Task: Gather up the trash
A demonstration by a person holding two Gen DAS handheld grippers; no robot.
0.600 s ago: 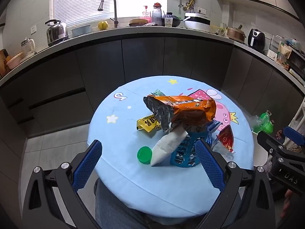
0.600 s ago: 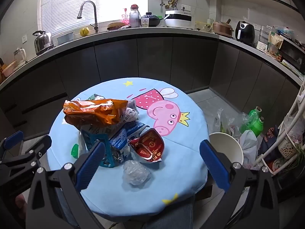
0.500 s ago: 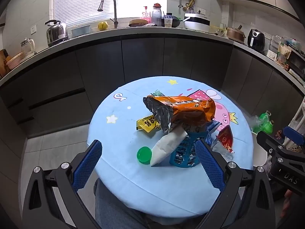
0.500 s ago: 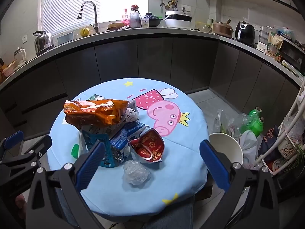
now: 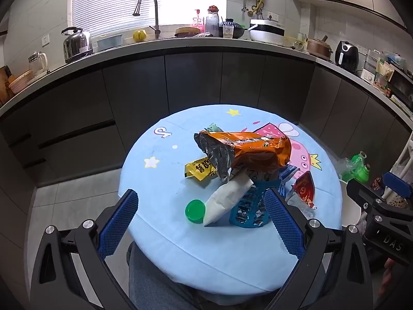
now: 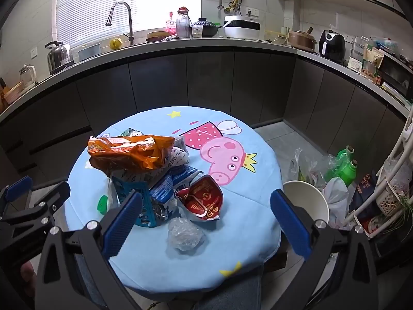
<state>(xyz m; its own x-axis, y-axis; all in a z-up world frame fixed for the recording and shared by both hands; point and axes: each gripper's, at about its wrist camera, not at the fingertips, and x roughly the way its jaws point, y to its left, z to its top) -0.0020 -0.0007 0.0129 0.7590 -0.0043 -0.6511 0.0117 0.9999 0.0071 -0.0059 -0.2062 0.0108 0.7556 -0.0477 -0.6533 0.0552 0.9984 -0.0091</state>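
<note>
A heap of trash lies on a round blue cartoon tablecloth (image 5: 160, 170). An orange snack bag (image 5: 253, 151) tops the heap, also in the right wrist view (image 6: 129, 152). Around it lie a yellow packet (image 5: 200, 169), a white wrapper (image 5: 227, 199), a green lid (image 5: 195, 210), a blue carton (image 6: 144, 204), a red wrapper (image 6: 204, 200) and a crumpled clear plastic ball (image 6: 184, 236). My left gripper (image 5: 201, 219) is open and empty above the near table edge. My right gripper (image 6: 206, 222) is open and empty over the plastic ball.
A white bin (image 6: 306, 201) stands on the floor right of the table, beside plastic bags and green bottles (image 6: 344, 165). Dark cabinets and a cluttered counter (image 5: 206, 41) run behind. A white rack (image 6: 395, 180) stands at far right.
</note>
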